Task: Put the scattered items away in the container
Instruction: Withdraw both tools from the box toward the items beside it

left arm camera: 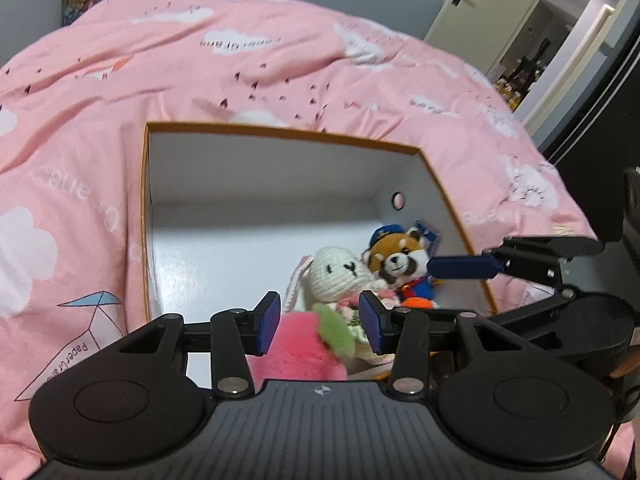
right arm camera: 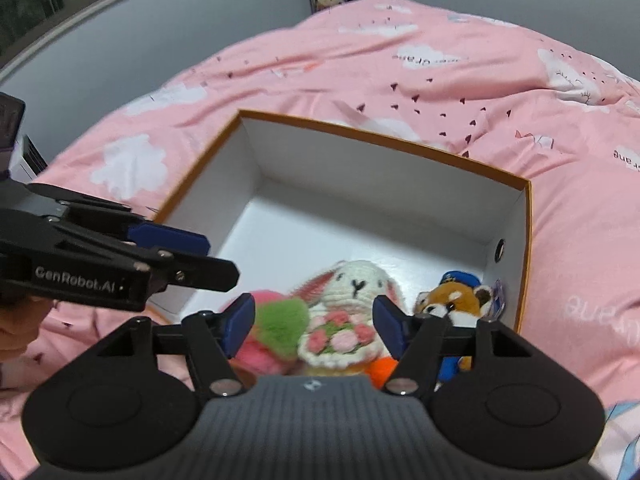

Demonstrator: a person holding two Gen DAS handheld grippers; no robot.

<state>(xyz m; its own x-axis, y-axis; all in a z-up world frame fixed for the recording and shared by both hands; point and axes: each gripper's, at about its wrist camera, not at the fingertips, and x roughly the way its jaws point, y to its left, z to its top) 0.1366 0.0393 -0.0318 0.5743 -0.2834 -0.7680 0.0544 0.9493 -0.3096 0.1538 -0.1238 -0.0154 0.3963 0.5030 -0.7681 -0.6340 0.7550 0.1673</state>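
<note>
Pink plush toy (left arm camera: 296, 348) in the box (left arm camera: 280, 160) under the left tool (left arm camera: 318, 322), jaws apart, empty.

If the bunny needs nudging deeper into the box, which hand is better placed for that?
Probably the right. The right gripper is open with the bunny framed straight ahead between its fingers. The left gripper lines up more with the pink plush in the box.

1. Left wrist view looks steeply down, close over the box's (left arm camera: 280, 168) near edge.
2. Right wrist view, equally close, angles in from the right.
3. Both share the box interior and pink bed (right arm camera: 480, 64).
</note>
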